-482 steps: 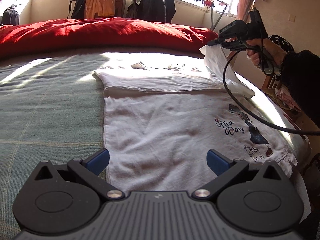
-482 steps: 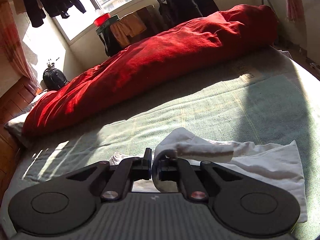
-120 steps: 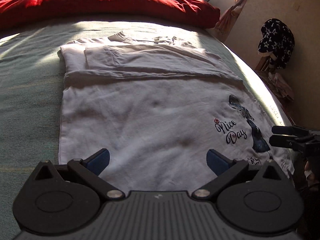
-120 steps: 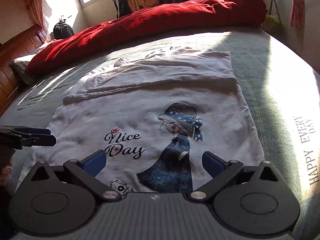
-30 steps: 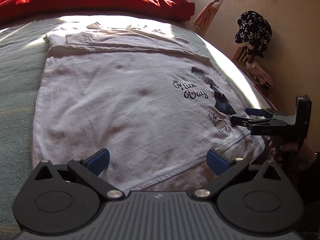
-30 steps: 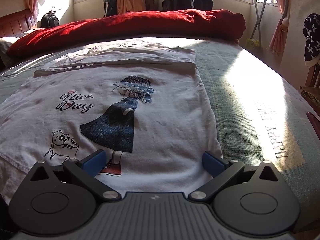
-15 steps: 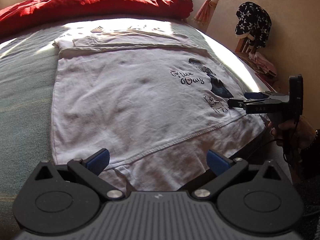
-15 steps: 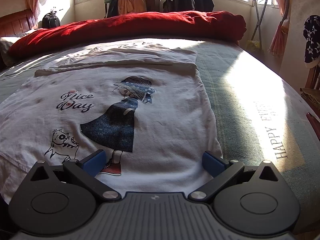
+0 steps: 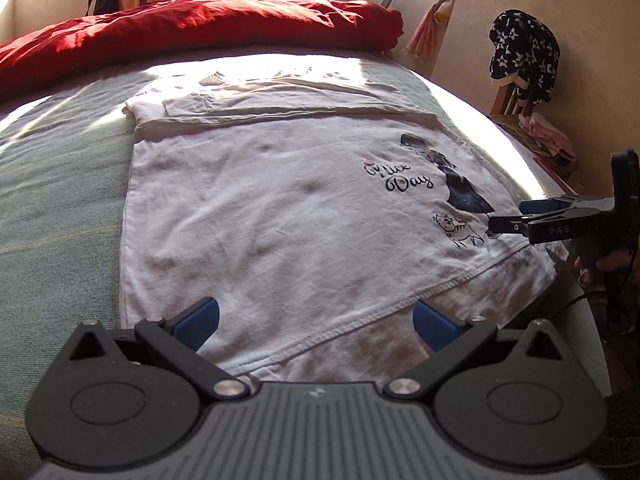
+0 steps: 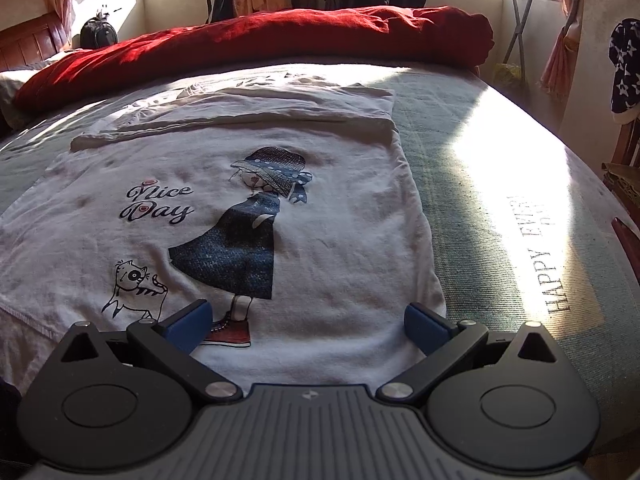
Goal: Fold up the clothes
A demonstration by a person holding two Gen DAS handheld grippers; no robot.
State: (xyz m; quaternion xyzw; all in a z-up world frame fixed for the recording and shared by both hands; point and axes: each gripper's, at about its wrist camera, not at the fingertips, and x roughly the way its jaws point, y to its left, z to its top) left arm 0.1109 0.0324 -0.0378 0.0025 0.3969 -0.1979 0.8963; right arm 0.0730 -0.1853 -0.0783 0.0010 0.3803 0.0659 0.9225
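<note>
A white T-shirt [image 9: 280, 208] [image 10: 320, 200] printed with "Nice Day", a girl in a blue dress and a cat lies flat on the bed, its sleeves folded in across the far end. My left gripper [image 9: 316, 316] is open just above the shirt's near hem, left of the print. Over the hem's right part my right gripper [image 10: 306, 316] stands open, the printed red shoe between its blue pads. In the left wrist view the right gripper [image 9: 508, 218] shows at the shirt's right edge, held by a hand [image 9: 600, 268].
The green bedspread [image 9: 60, 200] [image 10: 500, 200] carries "HAPPY EVERY" lettering on the right side. A rolled red duvet [image 9: 200, 28] [image 10: 260, 40] lies across the bed's far end. A star-patterned garment [image 9: 524, 52] hangs on a chair beside the bed. Clothes hang by the windows.
The left gripper has pulled back slightly toward the near hem, so more of the hem and underlayer show. The right gripper has barely moved. Both stay open.
</note>
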